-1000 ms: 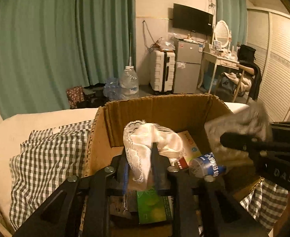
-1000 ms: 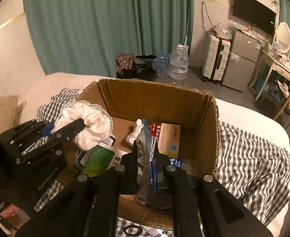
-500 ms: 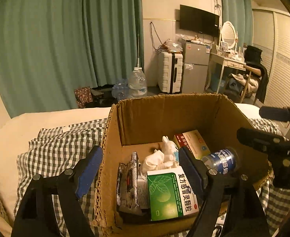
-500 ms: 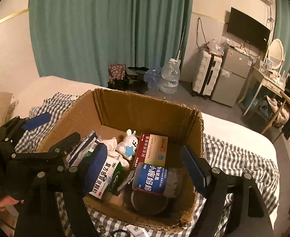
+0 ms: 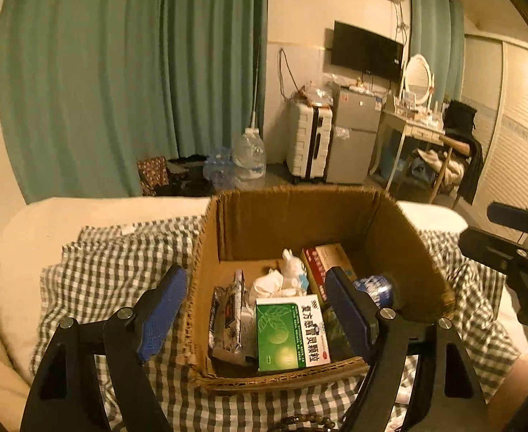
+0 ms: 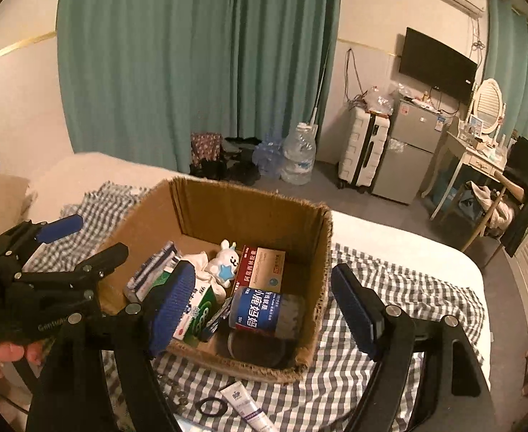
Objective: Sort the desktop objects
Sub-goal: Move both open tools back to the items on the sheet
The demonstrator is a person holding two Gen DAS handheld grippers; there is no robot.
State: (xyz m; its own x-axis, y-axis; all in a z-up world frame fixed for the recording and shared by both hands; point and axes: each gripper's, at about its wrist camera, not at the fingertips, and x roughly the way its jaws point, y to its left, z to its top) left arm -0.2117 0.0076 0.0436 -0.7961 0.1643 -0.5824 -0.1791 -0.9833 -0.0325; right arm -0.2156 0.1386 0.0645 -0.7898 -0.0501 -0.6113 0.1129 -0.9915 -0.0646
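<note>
An open cardboard box [image 5: 300,216] [image 6: 249,212] stands on a checked cloth [image 5: 120,270]. In it lie a green medicine box [image 5: 291,331] [image 6: 199,309], a white lace cloth [image 5: 269,286], a white rabbit toy [image 5: 292,270] [image 6: 224,262], a red and tan carton [image 5: 321,255] [image 6: 262,266], a blue-labelled bottle [image 6: 260,309] and a plastic packet [image 5: 228,320]. My left gripper [image 5: 255,275] [image 6: 80,237] hangs open above the box's near left edge, with nothing held. My right gripper [image 6: 264,270] [image 5: 508,237] is open too, empty, above the box's near right corner.
On the checked cloth in front of the box lie a white tube [image 6: 246,406], a black ring [image 6: 212,406] and a bead bracelet [image 5: 307,423]. A hand [image 6: 1,354] holds the left tool. Beyond the bed are a water jug [image 5: 249,158], a suitcase [image 5: 309,144] and a fridge [image 5: 354,136].
The left gripper let go of the white lace cloth and the right let go of a clear bag; both things dropped into the box. Both grippers opened wide and drew back and up.
</note>
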